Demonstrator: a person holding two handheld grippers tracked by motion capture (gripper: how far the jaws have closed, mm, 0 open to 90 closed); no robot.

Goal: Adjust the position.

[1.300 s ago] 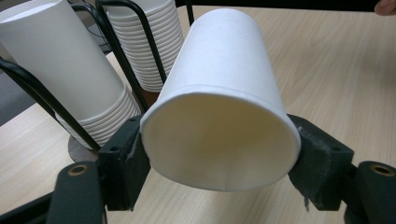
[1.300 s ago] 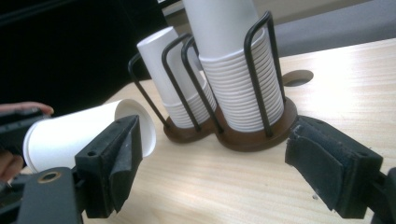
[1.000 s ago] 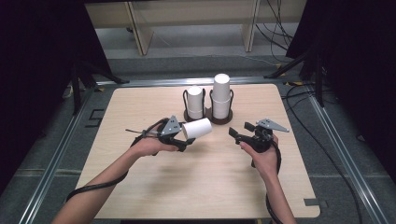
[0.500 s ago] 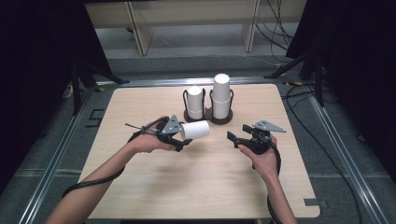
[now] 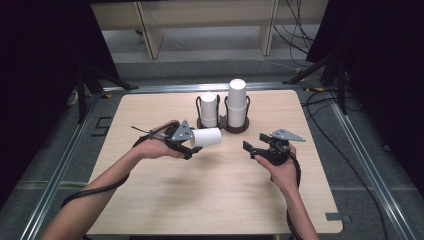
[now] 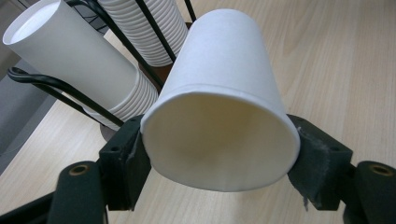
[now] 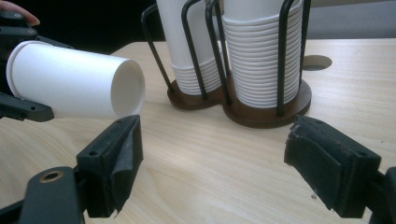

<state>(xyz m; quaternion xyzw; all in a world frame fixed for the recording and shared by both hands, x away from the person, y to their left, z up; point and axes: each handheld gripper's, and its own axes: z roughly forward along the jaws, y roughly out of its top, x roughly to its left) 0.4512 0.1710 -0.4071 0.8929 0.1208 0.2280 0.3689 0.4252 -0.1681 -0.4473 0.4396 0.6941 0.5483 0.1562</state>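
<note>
Left gripper (image 5: 192, 145), jaws clamped on a sideways white paper cup (image 5: 206, 137), held above the desk (image 5: 225, 190), at 7 o'clock from the cup rack (image 5: 223, 120). Right gripper (image 5: 252, 147) at 4 o'clock, jaws spread, empty.

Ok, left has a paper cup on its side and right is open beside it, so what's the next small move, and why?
Probably ease the right hand-held gripper toward the paper cup and close on its free end. The left hand-held gripper pinches the cup at the rim, lying sideways with its base pointing at the right one, whose jaws stand wide open and level with it, clear of the cup holder.
</note>
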